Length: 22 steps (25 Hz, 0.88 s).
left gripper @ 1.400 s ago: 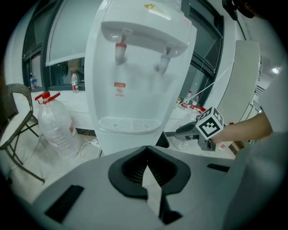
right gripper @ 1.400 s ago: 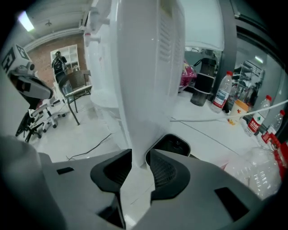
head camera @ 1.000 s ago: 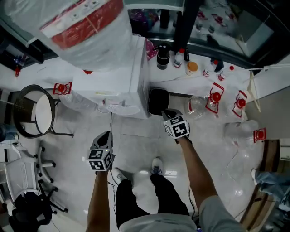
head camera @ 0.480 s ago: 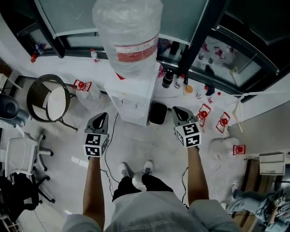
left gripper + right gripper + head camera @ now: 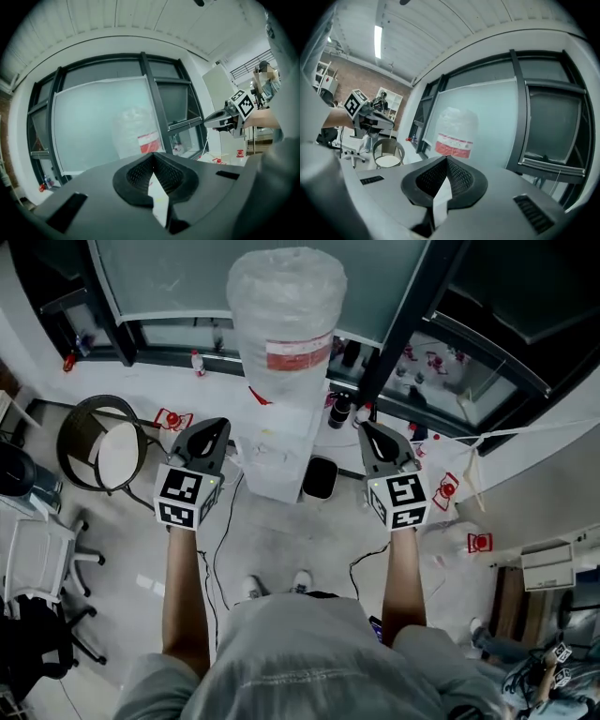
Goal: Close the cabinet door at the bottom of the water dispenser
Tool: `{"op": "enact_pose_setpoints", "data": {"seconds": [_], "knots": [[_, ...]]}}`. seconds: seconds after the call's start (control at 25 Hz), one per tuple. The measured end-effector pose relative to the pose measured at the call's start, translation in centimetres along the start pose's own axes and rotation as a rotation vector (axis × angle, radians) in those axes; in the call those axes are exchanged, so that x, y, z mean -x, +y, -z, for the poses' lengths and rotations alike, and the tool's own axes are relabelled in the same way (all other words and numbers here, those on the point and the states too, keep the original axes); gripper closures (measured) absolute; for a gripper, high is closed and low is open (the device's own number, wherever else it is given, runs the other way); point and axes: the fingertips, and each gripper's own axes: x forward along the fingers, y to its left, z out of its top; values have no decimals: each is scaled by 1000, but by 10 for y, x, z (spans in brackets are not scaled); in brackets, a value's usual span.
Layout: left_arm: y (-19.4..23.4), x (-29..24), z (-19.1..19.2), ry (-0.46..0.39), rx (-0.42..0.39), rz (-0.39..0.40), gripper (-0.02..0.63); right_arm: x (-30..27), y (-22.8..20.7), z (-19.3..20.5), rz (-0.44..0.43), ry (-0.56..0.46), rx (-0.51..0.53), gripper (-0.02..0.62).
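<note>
The white water dispenser [image 5: 269, 468] stands under me, with a large plastic-wrapped bottle [image 5: 286, 320] with a red label on top. Its bottom cabinet door is hidden from above. My left gripper [image 5: 216, 427] is held up at the dispenser's left, shut and empty. My right gripper [image 5: 368, 430] is at the dispenser's right, also shut and empty. In the left gripper view the jaws [image 5: 152, 155] meet in front of the bottle [image 5: 137, 131]. The right gripper view shows its jaws [image 5: 446, 160] closed below the same bottle [image 5: 457, 131]. Neither gripper touches the dispenser.
A black bin [image 5: 320, 478] sits on the floor right of the dispenser. A round stool [image 5: 89, 451] and an office chair [image 5: 37, 568] stand at the left. Red-capped bottles [image 5: 446, 489] and a cable [image 5: 217, 554] lie on the floor. Dark window frames [image 5: 412, 296] are behind.
Both grippers have risen from near the floor to beside the dispenser's top, and the view has pulled back upward as the person stood up. Both jaws stayed shut.
</note>
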Motion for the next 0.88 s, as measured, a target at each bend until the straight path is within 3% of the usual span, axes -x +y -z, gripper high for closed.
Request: {"op": "enact_pose_setpoints", "data": {"seconds": [0.44, 0.88], "knots": [[26, 36, -63, -128, -70, 12, 589, 0, 32, -89, 12, -123, 71, 568], [20, 36, -84, -177, -141, 36, 589, -4, 46, -99, -14, -145, 92, 568]]}}
